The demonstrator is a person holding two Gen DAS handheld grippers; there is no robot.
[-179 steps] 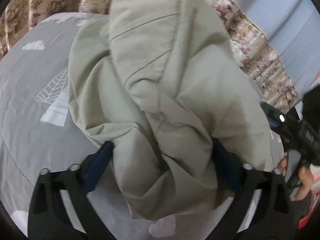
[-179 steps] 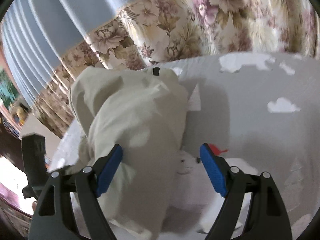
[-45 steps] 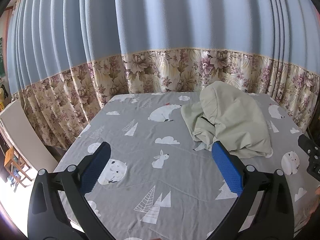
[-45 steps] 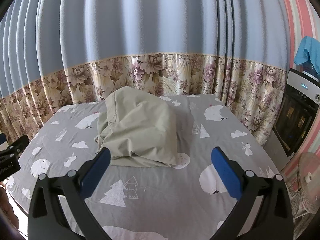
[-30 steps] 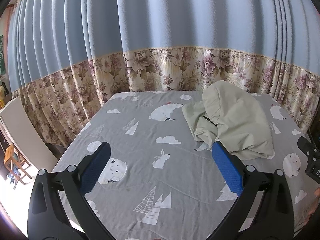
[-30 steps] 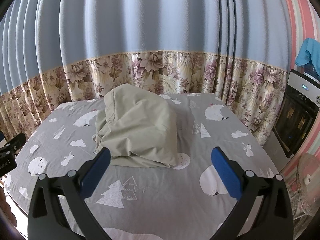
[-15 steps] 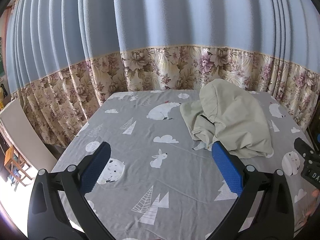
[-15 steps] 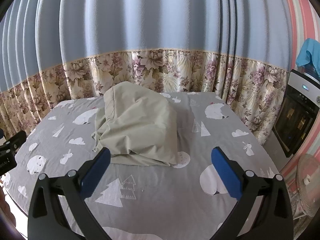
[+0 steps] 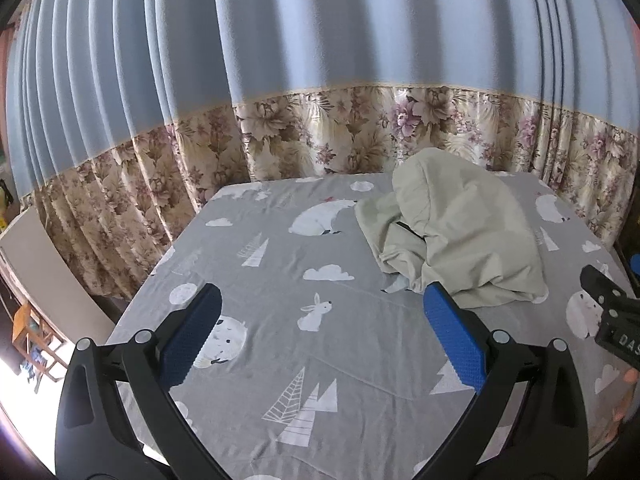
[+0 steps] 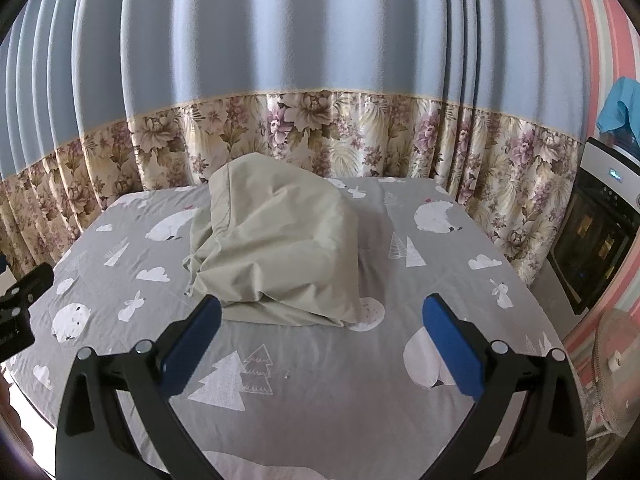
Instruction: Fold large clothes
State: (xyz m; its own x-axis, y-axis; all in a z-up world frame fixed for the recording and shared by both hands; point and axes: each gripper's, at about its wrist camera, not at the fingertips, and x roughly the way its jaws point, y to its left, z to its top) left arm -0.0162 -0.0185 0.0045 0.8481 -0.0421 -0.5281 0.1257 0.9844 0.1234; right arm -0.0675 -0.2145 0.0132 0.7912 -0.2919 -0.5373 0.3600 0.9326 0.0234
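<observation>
The garment [image 10: 276, 248] lies heaped on the bed [image 10: 320, 380], beyond both grippers. Left gripper [image 9: 320, 332] and right gripper [image 10: 320, 336] have jaws spread wide, holding nothing.

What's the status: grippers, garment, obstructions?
Left gripper open, empty. Right gripper open, empty. Beige garment heaped loosely on the bed, not flat. Nothing between grippers and garment.
</observation>
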